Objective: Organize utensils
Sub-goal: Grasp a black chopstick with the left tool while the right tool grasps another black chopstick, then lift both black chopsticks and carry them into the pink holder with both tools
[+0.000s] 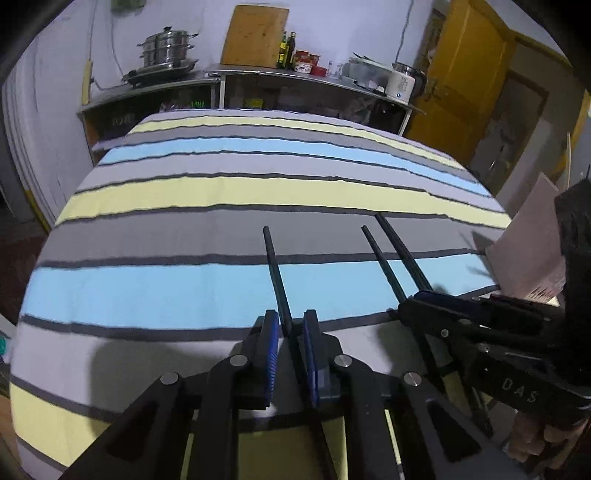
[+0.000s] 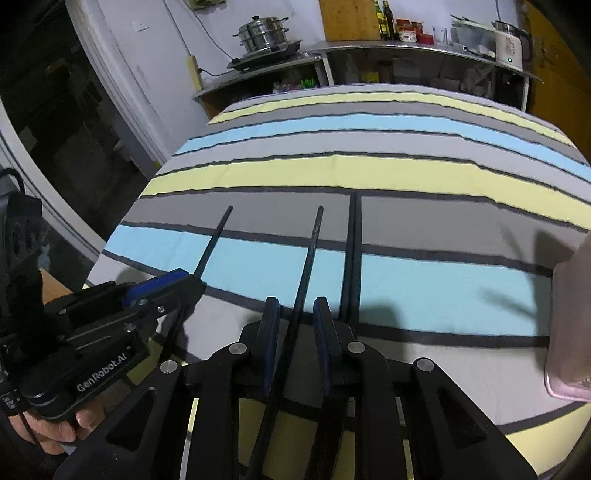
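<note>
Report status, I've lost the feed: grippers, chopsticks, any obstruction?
Left gripper shut on one black chopstick. Right gripper holds another chopstick; third chopstick lies on striped cloth. Pink box at right edge.

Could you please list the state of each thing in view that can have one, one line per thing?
Left gripper: shut on a black chopstick.
Left chopstick: held, tip raised over the cloth.
Right gripper: shut on a black chopstick.
Right chopstick: held between the pads.
Third chopstick: lying flat on the striped cloth, ungripped.
Steamer pot: lid on.
</note>
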